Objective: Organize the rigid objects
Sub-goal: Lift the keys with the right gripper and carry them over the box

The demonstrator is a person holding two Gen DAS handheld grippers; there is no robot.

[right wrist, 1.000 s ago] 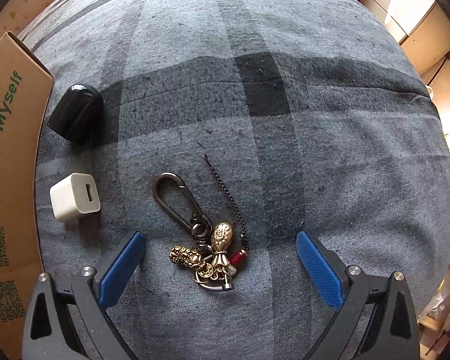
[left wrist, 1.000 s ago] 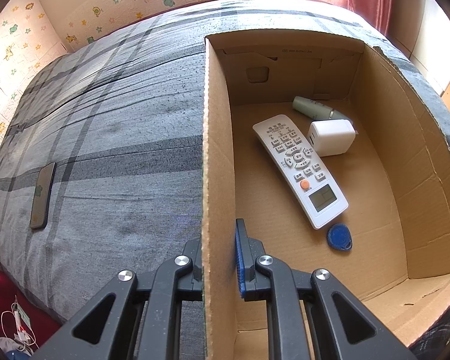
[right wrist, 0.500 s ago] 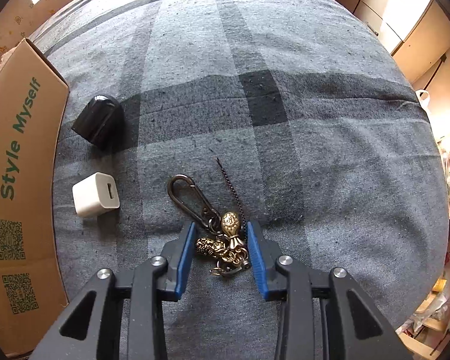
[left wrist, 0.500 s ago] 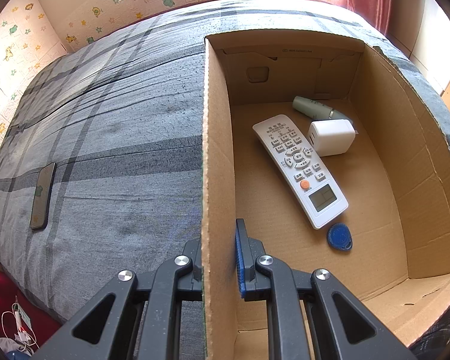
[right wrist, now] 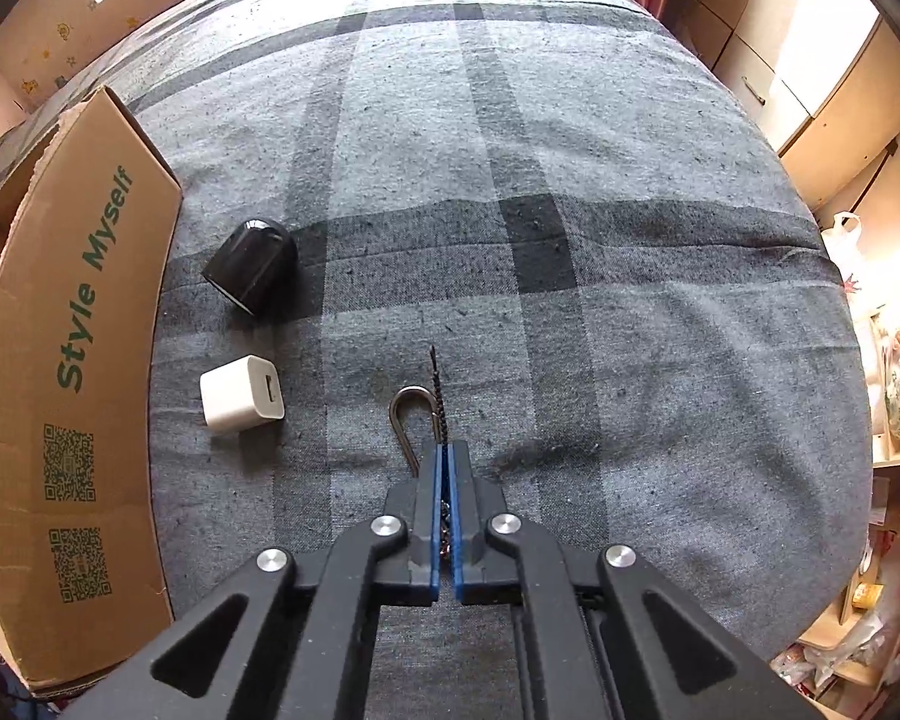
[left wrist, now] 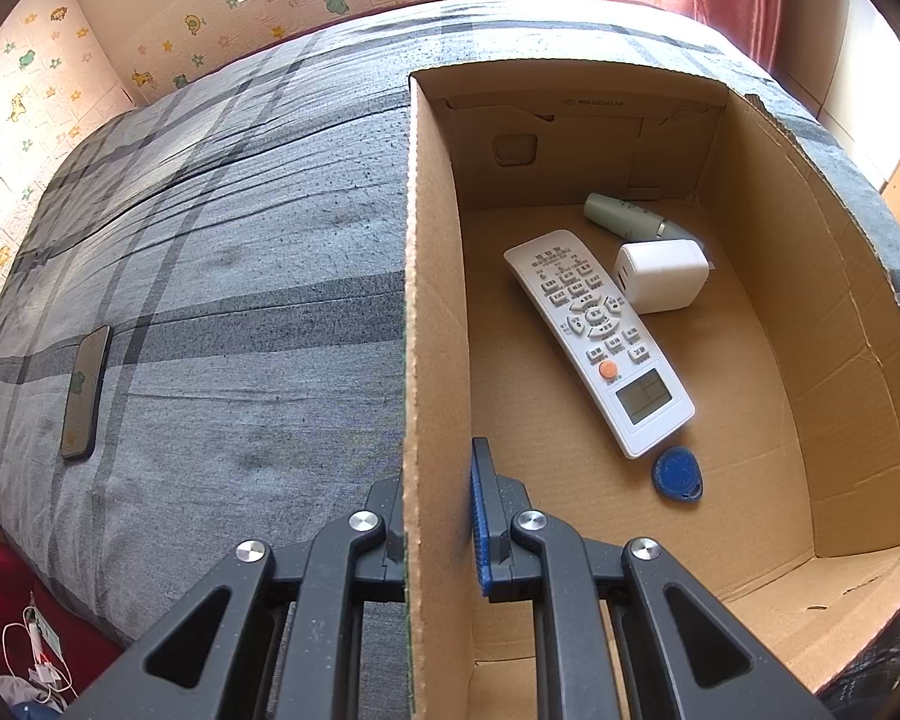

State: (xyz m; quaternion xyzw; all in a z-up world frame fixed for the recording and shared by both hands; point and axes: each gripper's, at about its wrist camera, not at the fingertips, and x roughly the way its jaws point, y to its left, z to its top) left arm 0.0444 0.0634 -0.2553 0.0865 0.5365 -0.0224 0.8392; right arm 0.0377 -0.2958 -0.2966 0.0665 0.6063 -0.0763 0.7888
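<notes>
My left gripper (left wrist: 438, 516) is shut on the left wall of the open cardboard box (left wrist: 435, 300). Inside the box lie a white remote (left wrist: 600, 339), a white charger (left wrist: 660, 276), a pale green tube (left wrist: 624, 216) and a blue key fob (left wrist: 678, 474). My right gripper (right wrist: 447, 480) is shut on the keychain (right wrist: 411, 426); its carabiner loop and black beaded chain stick out ahead, the charms are hidden between the pads. A small white charger cube (right wrist: 243, 402) and a black rounded object (right wrist: 252, 264) lie on the bed beside the box's outer wall (right wrist: 72, 360).
The grey plaid bed cover (right wrist: 570, 240) spreads right and ahead. A dark phone (left wrist: 84, 390) lies on the bed far left. The bed's edges drop off at the right, with shelves and bags (right wrist: 894, 408) beyond.
My right gripper has closed on the keychain, from wide open, then half closed, to shut, and the view has pulled up and back. The left gripper and the box have not moved.
</notes>
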